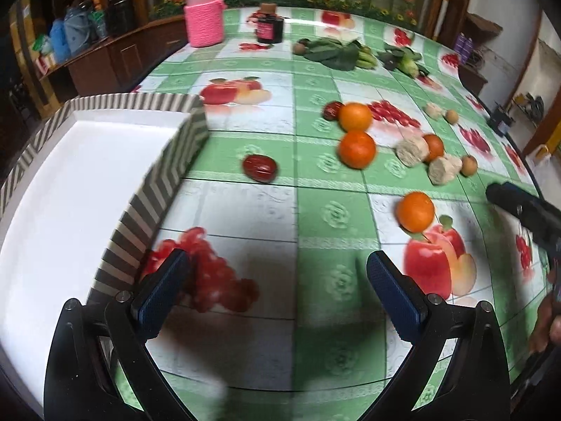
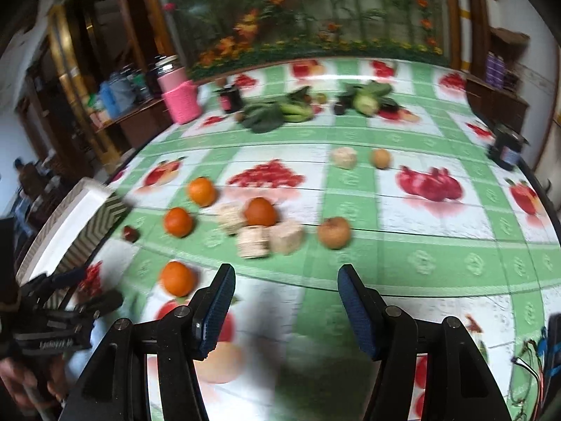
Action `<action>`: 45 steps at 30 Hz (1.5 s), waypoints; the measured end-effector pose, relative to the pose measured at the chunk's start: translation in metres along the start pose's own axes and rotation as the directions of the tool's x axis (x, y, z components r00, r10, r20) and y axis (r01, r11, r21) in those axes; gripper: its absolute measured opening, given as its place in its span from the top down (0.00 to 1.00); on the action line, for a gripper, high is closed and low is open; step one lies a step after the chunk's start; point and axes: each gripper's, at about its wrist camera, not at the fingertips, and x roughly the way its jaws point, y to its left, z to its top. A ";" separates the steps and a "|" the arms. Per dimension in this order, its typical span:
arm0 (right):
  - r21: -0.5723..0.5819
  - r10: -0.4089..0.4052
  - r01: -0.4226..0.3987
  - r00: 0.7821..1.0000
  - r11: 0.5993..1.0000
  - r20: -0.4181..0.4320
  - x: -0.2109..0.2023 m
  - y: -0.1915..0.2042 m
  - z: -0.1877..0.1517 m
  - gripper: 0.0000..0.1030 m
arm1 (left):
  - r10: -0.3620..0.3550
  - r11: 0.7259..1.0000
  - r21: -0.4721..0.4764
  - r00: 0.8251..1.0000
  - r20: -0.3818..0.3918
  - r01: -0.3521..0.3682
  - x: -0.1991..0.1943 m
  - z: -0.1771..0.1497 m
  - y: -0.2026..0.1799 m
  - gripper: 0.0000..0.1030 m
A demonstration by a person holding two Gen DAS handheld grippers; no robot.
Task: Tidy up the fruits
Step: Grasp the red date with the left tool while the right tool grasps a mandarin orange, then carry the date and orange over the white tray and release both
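Note:
Several oranges lie loose on the fruit-print tablecloth: the nearest orange (image 1: pixel 416 211) (image 2: pixel 177 278), two more (image 1: pixel 356 149) (image 1: pixel 355 117) further out. A red date (image 1: pixel 259 168) lies near the white tray (image 1: pixel 70 189) with striped walls, at the left; another date (image 1: pixel 332 109) lies beyond. Small brown fruits (image 2: pixel 334 232) (image 2: pixel 381 158) and beige corn-like chunks (image 2: pixel 253 241) sit mid-table. My left gripper (image 1: pixel 278 273) is open and empty above the cloth beside the tray. My right gripper (image 2: pixel 285 284) is open and empty, short of the chunks.
Leafy greens and vegetables (image 1: pixel 336 54) lie at the far side. A pink-sleeved jar (image 1: pixel 204 10) and a small dark bottle (image 1: pixel 269 24) stand at the back left. A dark device (image 2: pixel 506 145) sits at the right table edge. Wooden shelves flank the table.

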 end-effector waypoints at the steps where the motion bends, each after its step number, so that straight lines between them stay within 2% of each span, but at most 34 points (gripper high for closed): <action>1: -0.016 0.026 -0.026 1.000 1.000 -0.003 0.000 0.007 0.000 0.41 | -0.003 1.000 -0.004 1.000 0.007 0.003 -0.002 0.000 0.002 0.01; 5: -0.051 0.120 -0.122 0.992 0.991 -0.032 0.009 0.027 -0.002 0.41 | -0.009 1.000 0.003 1.000 0.028 0.009 -0.011 0.005 0.008 0.01; 8: -0.096 0.148 -0.152 0.987 0.984 -0.057 0.018 0.043 -0.002 0.41 | -0.002 1.000 0.004 0.999 0.032 0.002 -0.013 0.006 0.010 0.01; 17: -0.161 0.156 -0.174 0.981 0.972 -0.116 0.046 0.064 0.000 0.50 | 0.008 1.000 0.010 1.000 0.030 -0.009 -0.009 0.012 0.008 0.01; 21: -0.177 0.150 -0.178 0.976 0.968 -0.159 0.059 0.069 -0.001 0.58 | 0.009 1.000 -0.001 1.000 0.026 -0.009 -0.005 0.017 0.009 0.01; 24: -0.181 0.150 -0.175 0.979 0.968 -0.141 0.060 0.068 0.000 0.70 | 0.024 1.000 -0.003 0.999 0.023 -0.024 -0.001 0.021 0.008 0.01; 32: -0.128 0.147 -0.158 0.985 0.979 -0.093 0.042 0.042 0.000 0.70 | 0.032 0.999 0.036 0.999 0.029 -0.033 0.013 0.036 -0.007 0.02; 37: -0.108 0.150 -0.158 0.986 0.982 -0.079 0.037 0.034 -0.002 0.70 | 0.050 0.998 0.044 0.998 0.026 -0.051 0.027 0.048 -0.007 0.11; 40: -0.102 0.163 -0.171 0.984 0.980 -0.077 0.038 0.033 -0.002 0.70 | 0.063 0.997 0.041 0.998 0.011 -0.063 0.037 0.051 -0.003 0.24; 42: -0.102 0.170 -0.177 0.983 0.979 -0.076 0.039 0.033 -0.002 0.70 | 0.074 0.996 0.046 0.997 0.003 -0.074 0.042 0.052 -0.001 0.36; 43: -0.102 0.172 -0.179 0.982 0.978 -0.076 0.039 0.033 -0.001 0.70 | 0.088 0.995 0.049 0.996 0.005 -0.088 0.044 0.052 0.000 0.38; 44: -0.102 0.174 -0.182 0.982 0.978 -0.076 0.040 0.034 -0.002 0.70 | 0.094 0.994 0.052 0.996 0.010 -0.094 0.044 0.052 0.001 0.44; 45: -0.102 0.176 -0.183 0.981 0.978 -0.076 0.040 0.034 -0.002 0.70 | 0.100 0.993 0.058 0.995 0.017 -0.100 0.044 0.052 0.001 0.53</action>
